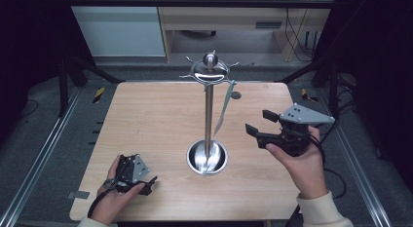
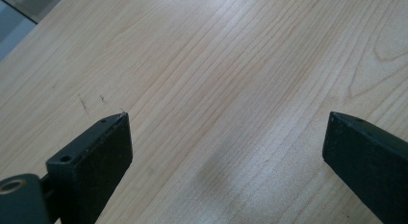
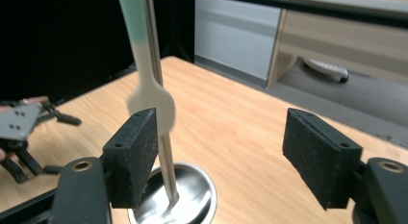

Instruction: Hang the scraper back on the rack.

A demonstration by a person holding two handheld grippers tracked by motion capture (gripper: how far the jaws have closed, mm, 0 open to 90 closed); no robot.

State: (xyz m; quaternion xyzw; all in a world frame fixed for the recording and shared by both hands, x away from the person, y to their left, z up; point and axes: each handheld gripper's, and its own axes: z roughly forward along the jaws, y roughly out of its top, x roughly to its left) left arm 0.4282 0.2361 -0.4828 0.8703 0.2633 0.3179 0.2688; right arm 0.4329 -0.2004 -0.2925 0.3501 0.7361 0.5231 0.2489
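A steel utensil stand rises from the middle of the wooden table (image 1: 146, 120), with a thin pole (image 1: 208, 115), a round dished base (image 1: 207, 157) and a hooked cap (image 1: 210, 71). A pale utensil with a green handle (image 1: 224, 107) hangs from a hook on its right side, tip down. My right gripper (image 1: 259, 122) is held in the air to the right of the pole, open with nothing between its jaws. In the right gripper view (image 3: 221, 156) the blurred utensil (image 3: 144, 65) and the pole (image 3: 161, 113) stand behind its left jaw. My left gripper (image 1: 150, 185) rests at the front left, open over bare wood (image 2: 226, 142).
The stand's base (image 3: 192, 195) sits just beyond my right jaws. The left hand and its gripper (image 3: 24, 132) show far off at the left of the right gripper view. Black frame rails border the table, and a cabinet stands behind it.
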